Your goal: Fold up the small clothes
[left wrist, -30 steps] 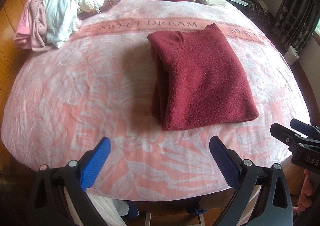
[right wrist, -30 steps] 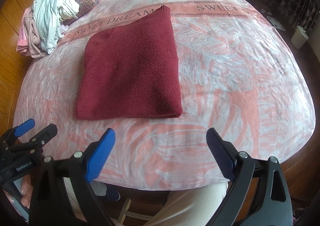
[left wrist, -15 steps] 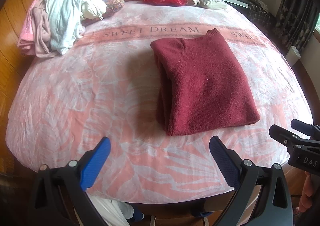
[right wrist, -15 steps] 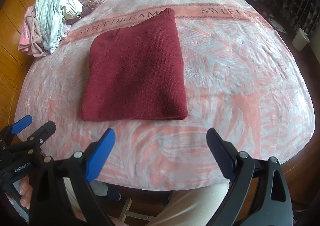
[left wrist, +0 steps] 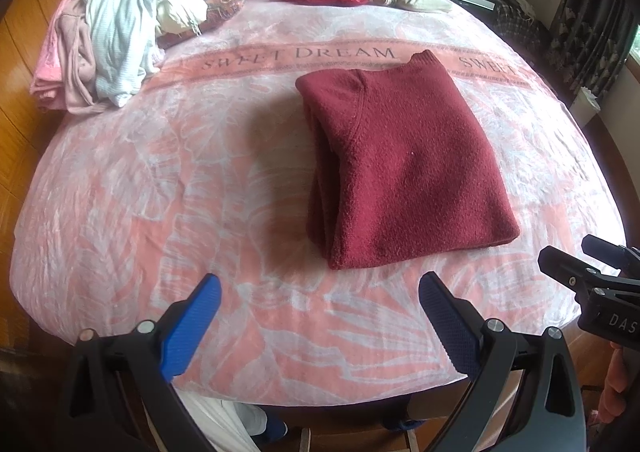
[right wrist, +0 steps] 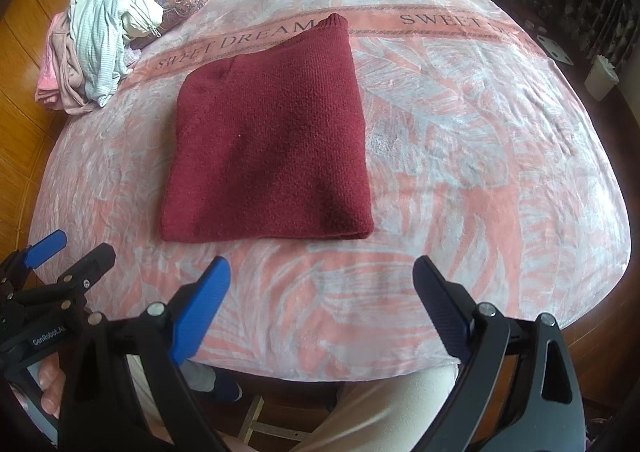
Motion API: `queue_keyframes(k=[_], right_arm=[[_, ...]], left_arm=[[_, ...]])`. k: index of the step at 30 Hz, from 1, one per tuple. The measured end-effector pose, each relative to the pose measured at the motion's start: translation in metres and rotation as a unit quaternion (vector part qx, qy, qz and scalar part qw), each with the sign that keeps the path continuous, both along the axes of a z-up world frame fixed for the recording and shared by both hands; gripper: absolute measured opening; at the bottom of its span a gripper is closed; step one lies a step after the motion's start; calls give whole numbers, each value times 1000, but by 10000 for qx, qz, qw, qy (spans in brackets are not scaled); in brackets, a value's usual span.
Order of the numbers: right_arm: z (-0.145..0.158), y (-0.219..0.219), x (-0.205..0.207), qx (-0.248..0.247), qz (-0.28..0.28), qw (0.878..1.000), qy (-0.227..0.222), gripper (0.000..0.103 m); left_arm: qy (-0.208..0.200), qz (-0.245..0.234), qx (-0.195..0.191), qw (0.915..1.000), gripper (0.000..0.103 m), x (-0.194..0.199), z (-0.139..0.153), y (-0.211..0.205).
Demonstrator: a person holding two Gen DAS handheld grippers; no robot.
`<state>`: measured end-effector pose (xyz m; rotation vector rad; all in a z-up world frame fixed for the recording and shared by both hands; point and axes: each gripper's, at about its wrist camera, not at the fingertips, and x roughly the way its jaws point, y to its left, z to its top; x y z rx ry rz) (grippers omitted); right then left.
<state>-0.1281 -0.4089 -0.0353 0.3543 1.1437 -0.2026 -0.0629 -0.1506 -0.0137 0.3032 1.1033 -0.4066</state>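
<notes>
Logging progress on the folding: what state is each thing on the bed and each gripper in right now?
Sweater: folded, lying flat on the blanket.
Pile of clothes: unfolded, heaped at the far left.
Left hand-held gripper: open, empty.
Right hand-held gripper: open, empty.

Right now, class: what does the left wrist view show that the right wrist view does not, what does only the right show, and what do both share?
Only the left wrist view shows the sweater's stacked fold layers along its left edge, and the right gripper at the frame's right side.

Only the right wrist view shows the white bin on the floor, and the left gripper at the lower left.

Both show the folded sweater on the pink blanket, the clothes pile at its far left, and open blue fingers holding nothing.
</notes>
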Motion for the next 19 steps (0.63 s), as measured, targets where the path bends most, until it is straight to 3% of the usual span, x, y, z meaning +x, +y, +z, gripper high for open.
queue_keyframes(k=[19], right_arm=[[-3,-1,3,31,-35,10000,9,92]], left_arm=[[46,-86,81,9999,99,2,-5,-3]])
